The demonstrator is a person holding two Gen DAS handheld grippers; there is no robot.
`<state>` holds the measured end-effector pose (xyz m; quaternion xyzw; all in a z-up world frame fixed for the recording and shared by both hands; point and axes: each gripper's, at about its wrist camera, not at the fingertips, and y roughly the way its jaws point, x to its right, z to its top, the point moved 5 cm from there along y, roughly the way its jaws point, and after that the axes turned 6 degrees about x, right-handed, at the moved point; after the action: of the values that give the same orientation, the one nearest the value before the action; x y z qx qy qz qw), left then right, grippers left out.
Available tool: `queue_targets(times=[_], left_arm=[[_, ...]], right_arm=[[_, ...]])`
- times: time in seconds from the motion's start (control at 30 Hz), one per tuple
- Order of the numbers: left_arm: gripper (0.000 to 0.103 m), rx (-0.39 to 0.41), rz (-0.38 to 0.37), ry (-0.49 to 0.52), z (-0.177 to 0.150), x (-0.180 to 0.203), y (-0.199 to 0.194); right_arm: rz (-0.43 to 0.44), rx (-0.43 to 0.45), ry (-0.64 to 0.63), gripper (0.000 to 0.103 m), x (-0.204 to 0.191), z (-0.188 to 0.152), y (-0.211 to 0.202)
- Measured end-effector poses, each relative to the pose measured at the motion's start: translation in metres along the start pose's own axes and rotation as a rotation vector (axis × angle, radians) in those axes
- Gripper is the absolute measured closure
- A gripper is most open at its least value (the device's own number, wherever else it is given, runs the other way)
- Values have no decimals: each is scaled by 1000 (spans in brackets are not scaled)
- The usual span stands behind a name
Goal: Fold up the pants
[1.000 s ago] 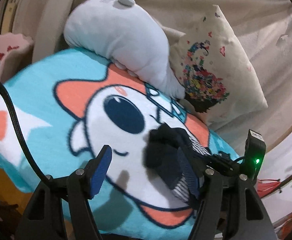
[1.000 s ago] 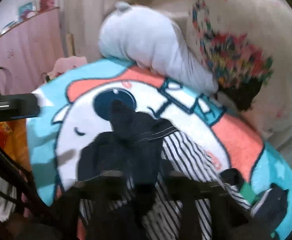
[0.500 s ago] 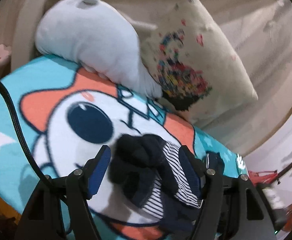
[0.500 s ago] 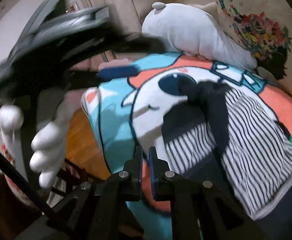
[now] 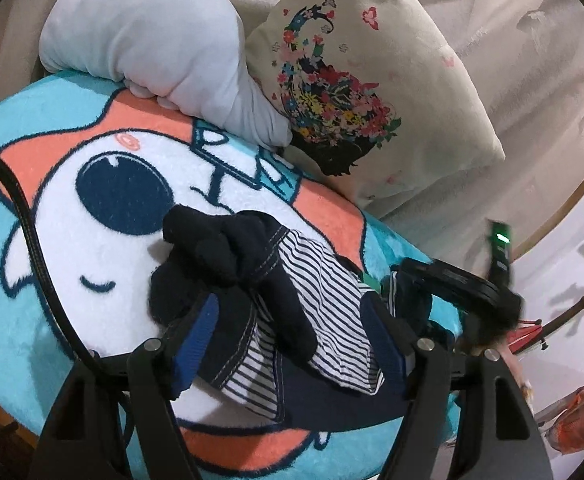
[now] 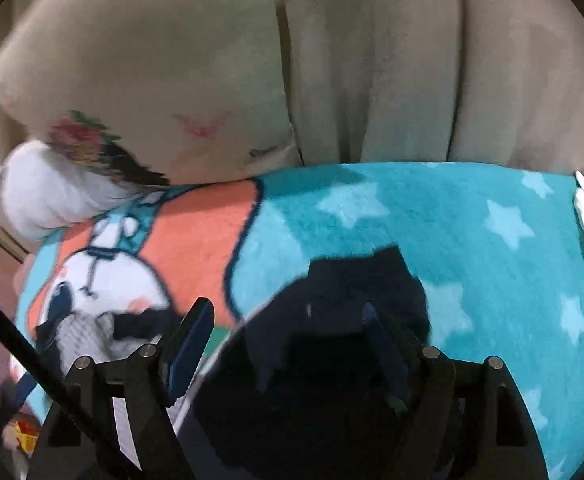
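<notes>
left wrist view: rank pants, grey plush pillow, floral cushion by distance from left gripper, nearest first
1. Pants: bunched on the blanket between the open fingers of the left gripper, dark and striped.
2. Grey plush pillow: beyond the pants, upper left, resting on the blanket's far edge.
3. Floral cushion: upper right, propped at the back. Its lower corner comes about as near as the pillow's tip, so 2 and 3 are a close call.

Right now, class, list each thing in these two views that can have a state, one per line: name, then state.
pants: bunched up, not folded flat, striped lining showing, lying on the blanket.
left tongs: open, straddling the pants.
right tongs: open, have just been opening, dark cloth between them.
blanket: spread out under the pants.
flowered cushion: propped up behind.
</notes>
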<state>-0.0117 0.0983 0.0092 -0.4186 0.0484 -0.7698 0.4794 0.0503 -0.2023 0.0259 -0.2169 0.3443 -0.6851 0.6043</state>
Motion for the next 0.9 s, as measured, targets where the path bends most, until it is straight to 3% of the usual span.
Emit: queue_targets(times=[0.13, 0.2, 0.23, 0.27, 0.37, 0.67, 0.77, 0.9], left_arm=[[31, 7, 8, 10, -1, 0, -6], [31, 7, 9, 11, 0, -2, -7], [31, 7, 9, 6, 1, -3, -7], [31, 8, 7, -2, 2, -4, -6], [31, 3, -10, -23, 3, -4, -5], [27, -47, -53, -54, 3, 6, 13], [27, -82, -53, -73, 1, 7, 28], [27, -133, -9, -90, -3, 7, 53]], right_arm=[[-174, -123, -27, 23, 0, -8, 45], [-186, -67, -30, 49, 0, -10, 40], [-175, -51, -26, 81, 1, -11, 36], [-141, -42, -10, 87, 3, -12, 29], [-72, 26, 15, 92, 14, -17, 0], [87, 157, 124, 92, 61, -60, -92], [68, 169, 182, 92, 89, -90, -100], [134, 172, 254, 92, 117, -111, -99]])
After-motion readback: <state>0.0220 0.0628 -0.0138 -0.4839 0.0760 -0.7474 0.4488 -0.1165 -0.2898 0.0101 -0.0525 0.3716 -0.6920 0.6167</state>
